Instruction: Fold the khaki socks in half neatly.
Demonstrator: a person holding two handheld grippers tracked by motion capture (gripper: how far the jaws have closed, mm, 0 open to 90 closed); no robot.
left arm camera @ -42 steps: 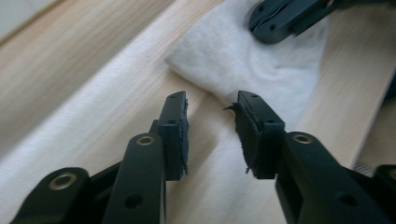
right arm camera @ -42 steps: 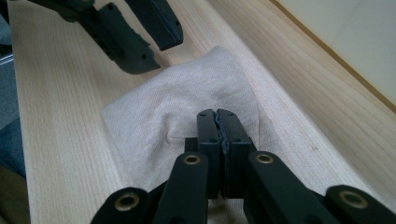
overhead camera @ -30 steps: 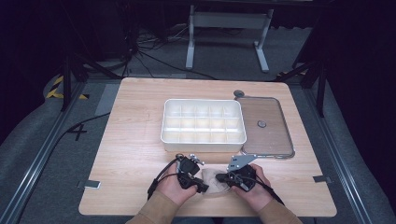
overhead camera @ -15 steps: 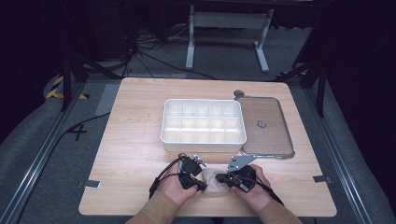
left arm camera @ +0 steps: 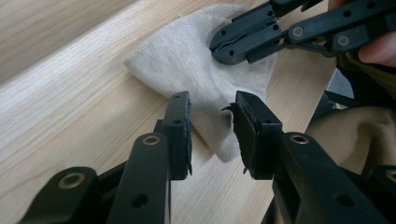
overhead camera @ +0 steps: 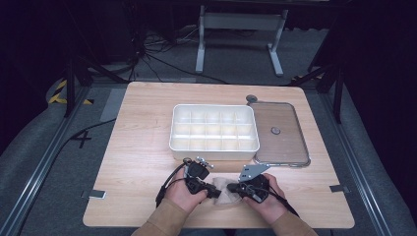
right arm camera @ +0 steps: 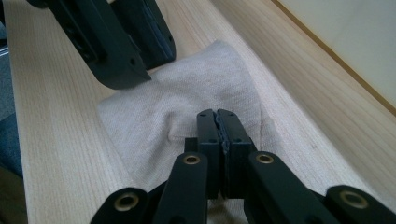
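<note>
Between your two hands, at the near edge of the desk [overhead camera: 137, 147], lies a small beige cloth [right arm camera: 187, 107], soft and finely woven, rumpled into shallow folds with one rounded corner. Your right gripper [right arm camera: 218, 116] has its jaws pressed together, pinching a ridge of that cloth. Your left gripper [left arm camera: 212, 126] holds its jaws spread, straddling the cloth's edge. Farther off sits a white compartment box [overhead camera: 214, 146], with a clear lid [overhead camera: 290, 142] just beside it.

Parted tongs [left arm camera: 212, 128] over beige cloth [left arm camera: 187, 60]
</note>
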